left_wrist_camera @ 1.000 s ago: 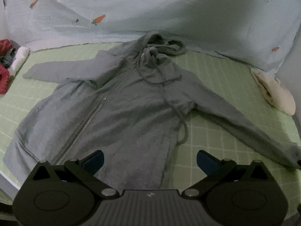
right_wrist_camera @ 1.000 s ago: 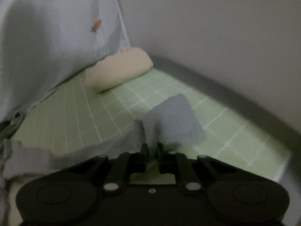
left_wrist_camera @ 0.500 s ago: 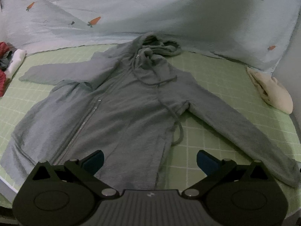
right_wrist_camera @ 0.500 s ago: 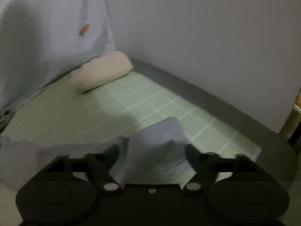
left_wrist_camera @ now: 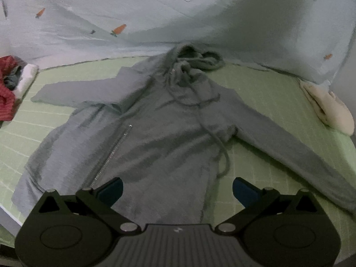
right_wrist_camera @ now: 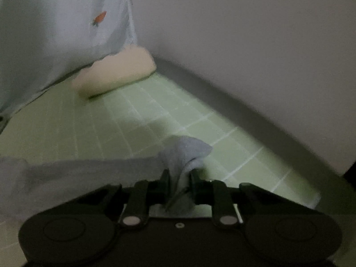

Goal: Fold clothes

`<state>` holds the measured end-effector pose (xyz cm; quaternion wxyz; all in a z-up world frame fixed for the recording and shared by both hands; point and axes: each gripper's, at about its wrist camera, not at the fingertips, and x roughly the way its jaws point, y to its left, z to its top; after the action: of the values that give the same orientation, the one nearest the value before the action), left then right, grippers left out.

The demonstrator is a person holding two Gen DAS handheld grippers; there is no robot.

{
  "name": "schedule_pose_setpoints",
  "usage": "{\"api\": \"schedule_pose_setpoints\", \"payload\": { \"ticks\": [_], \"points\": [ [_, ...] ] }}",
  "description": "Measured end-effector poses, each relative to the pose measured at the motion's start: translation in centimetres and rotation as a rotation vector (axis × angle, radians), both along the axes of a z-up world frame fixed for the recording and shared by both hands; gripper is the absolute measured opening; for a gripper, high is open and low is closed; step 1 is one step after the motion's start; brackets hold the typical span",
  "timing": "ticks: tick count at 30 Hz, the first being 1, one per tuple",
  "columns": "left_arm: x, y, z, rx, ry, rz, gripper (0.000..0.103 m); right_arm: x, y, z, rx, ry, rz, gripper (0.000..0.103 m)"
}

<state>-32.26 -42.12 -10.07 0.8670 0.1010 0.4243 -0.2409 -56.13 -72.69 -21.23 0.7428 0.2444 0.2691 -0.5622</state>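
- I see the grey hoodie [left_wrist_camera: 160, 138] spread flat and face up on the green checked sheet [left_wrist_camera: 262, 93], hood toward the far side, hem toward me.
- Its zipper [left_wrist_camera: 111, 153] runs on a slant down the near-left part of the front, and a drawstring [left_wrist_camera: 222, 149] trails off the chest onto the sheet at the right.
- One sleeve lies out to the far left; the other sleeve [left_wrist_camera: 296, 153] stretches to the near right.
- My left gripper [left_wrist_camera: 176, 189] hangs above the hem with its jaws spread wide and nothing between the blue pads.
- My right gripper [right_wrist_camera: 179, 179] has just been closing, and its jaws are now clenched on the sleeve cuff [right_wrist_camera: 184, 153], which bunches up between the fingers and rises off the sheet.
- From the right wrist view the rest of that sleeve trails off to the left along the sheet.
- A cream rolled cloth [right_wrist_camera: 115, 75] lies at the far edge, close under the pale blue carrot-print fabric [right_wrist_camera: 55, 33] that hangs behind.
- At the far left edge there is a pile of red and white clothes [left_wrist_camera: 11, 84], well apart from the hoodie.
- I can make out no box, basket or other container in either view.
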Motion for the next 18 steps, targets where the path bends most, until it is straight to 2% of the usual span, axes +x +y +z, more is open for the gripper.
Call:
{"api": "schedule_pose_setpoints", "payload": {
  "ticks": [2, 3, 4, 6, 8, 9, 12, 14, 18],
  "points": [
    [0.4, 0.2, 0.2, -0.002, -0.007, 0.017, 0.103, 0.0, 0.2, 0.4, -0.027, 0.018, -0.042, 0.021],
    [0.6, 0.4, 0.3, -0.004, -0.008, 0.027, 0.103, 0.1, 0.1, 0.3, -0.008, 0.030, -0.060, 0.023],
    [0.9, 0.7, 0.4, -0.005, -0.008, 0.038, 0.103, 0.1, 0.0, 0.1, 0.011, 0.042, -0.077, 0.029],
    [1.4, 1.3, 0.5, -0.006, -0.001, 0.063, 0.103, 1.2, 0.1, -0.5, 0.022, 0.133, -0.084, 0.043],
    [1.9, 2.1, 0.7, -0.007, 0.005, 0.085, 0.103, 2.2, 0.7, -0.3, -0.014, 0.203, -0.105, 0.071],
    [2.2, 2.6, 0.8, -0.009, 0.007, 0.099, 0.103, 2.5, 0.9, -0.1, -0.018, 0.207, -0.116, 0.081],
    [3.2, 4.5, 0.9, -0.024, 0.027, 0.144, 0.103, 3.6, 1.8, 0.8, -0.028, 0.184, -0.121, 0.085],
    [4.0, 6.0, 0.8, -0.041, 0.045, 0.172, 0.103, 4.6, 2.7, 1.5, -0.044, 0.165, -0.105, 0.103],
    [5.6, 9.1, 0.6, -0.048, 0.059, 0.222, 0.103, 8.1, 5.0, 2.7, -0.073, 0.108, -0.041, 0.103]
  ]
}}
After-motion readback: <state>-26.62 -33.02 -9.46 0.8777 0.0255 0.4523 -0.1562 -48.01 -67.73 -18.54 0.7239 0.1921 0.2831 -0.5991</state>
